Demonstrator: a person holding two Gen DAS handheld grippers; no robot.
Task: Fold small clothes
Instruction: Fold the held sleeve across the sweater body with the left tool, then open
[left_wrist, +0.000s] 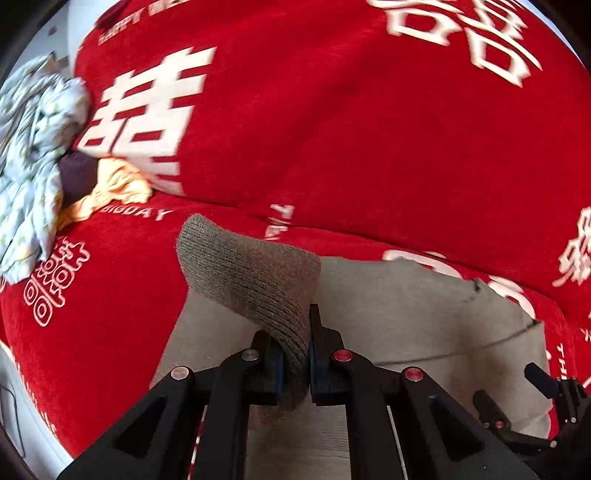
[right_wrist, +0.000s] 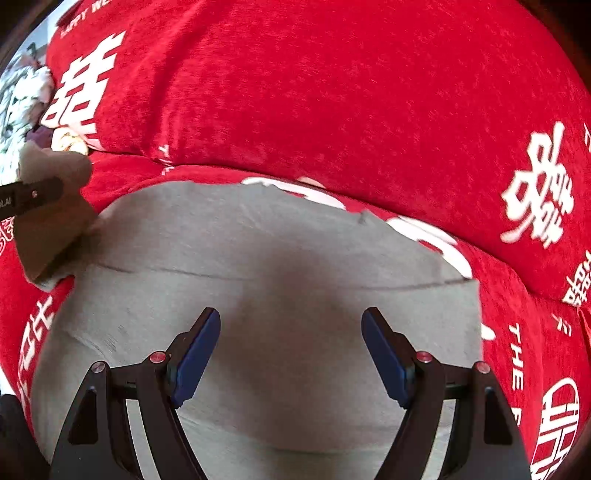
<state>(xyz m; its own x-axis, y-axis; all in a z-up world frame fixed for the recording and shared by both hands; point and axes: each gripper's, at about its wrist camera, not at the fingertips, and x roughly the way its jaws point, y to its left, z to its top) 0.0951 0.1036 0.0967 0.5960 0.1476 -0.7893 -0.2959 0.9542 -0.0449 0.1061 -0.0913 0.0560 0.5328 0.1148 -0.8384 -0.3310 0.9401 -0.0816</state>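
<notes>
A red sofa cover (left_wrist: 369, 147) with white characters fills both views. A grey garment (right_wrist: 258, 251) lies spread low in the frame, flat for folding. The left fingers (left_wrist: 308, 354) are clamped on its ribbed cuff (left_wrist: 251, 277), lifted probably to fold it over. The right fingers (right_wrist: 291, 350) hang wide apart above the cloth, holding nothing. Unfolded clothes (left_wrist: 33, 147) wait at upper left.

- Two grippers: the left gripper (left_wrist: 308, 354) and the right gripper (right_wrist: 291, 354).
- One grey garment (right_wrist: 266, 258), in the lower middle.
- One red cover (left_wrist: 332, 147).
- Three crumpled clothes at the upper left: one pale patterned cloth (left_wrist: 33, 147), one dark cloth (left_wrist: 75, 173), one yellow cloth (left_wrist: 118, 186).
</notes>
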